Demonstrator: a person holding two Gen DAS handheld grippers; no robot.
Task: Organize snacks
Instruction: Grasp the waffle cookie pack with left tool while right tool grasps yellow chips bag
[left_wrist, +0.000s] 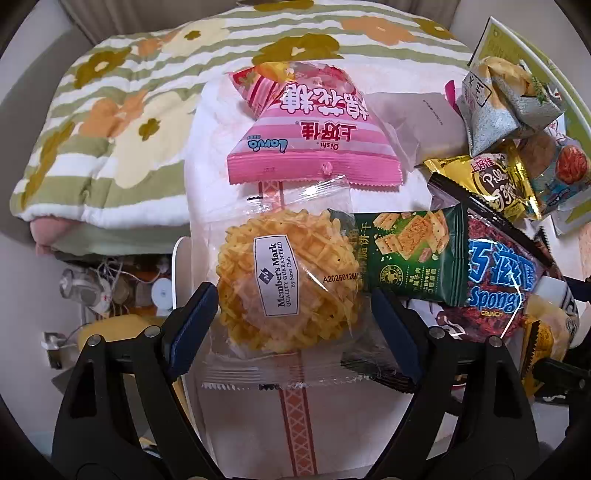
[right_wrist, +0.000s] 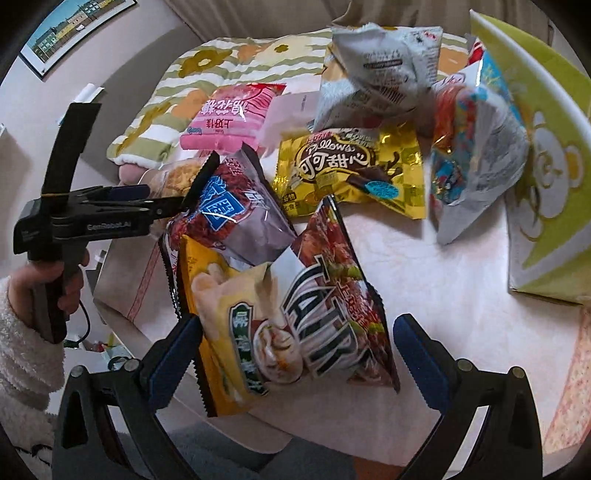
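Note:
Many snack packets lie on a white tablecloth (left_wrist: 347, 424). My left gripper (left_wrist: 295, 325) is open, its jaws either side of a clear Member's Mark waffle packet (left_wrist: 284, 284). Beyond lie a pink packet (left_wrist: 314, 140), a green cracker packet (left_wrist: 410, 254) and a dark red Sponge Crunch bag (left_wrist: 498, 280). My right gripper (right_wrist: 299, 354) is open around a yellow packet (right_wrist: 236, 332) and a TATIRI bag (right_wrist: 332, 306). The left gripper (right_wrist: 147, 203) also shows in the right wrist view, over the waffle packet (right_wrist: 177, 177).
A gold Pillows packet (right_wrist: 351, 170), a grey chip bag (right_wrist: 380, 66) and a blue-white bag (right_wrist: 480, 147) lie at the back. A green-and-white box (right_wrist: 546, 162) stands at the right. A flowered quilt (left_wrist: 110, 122) lies behind. Cluttered floor items (left_wrist: 110, 288) sit left of the table edge.

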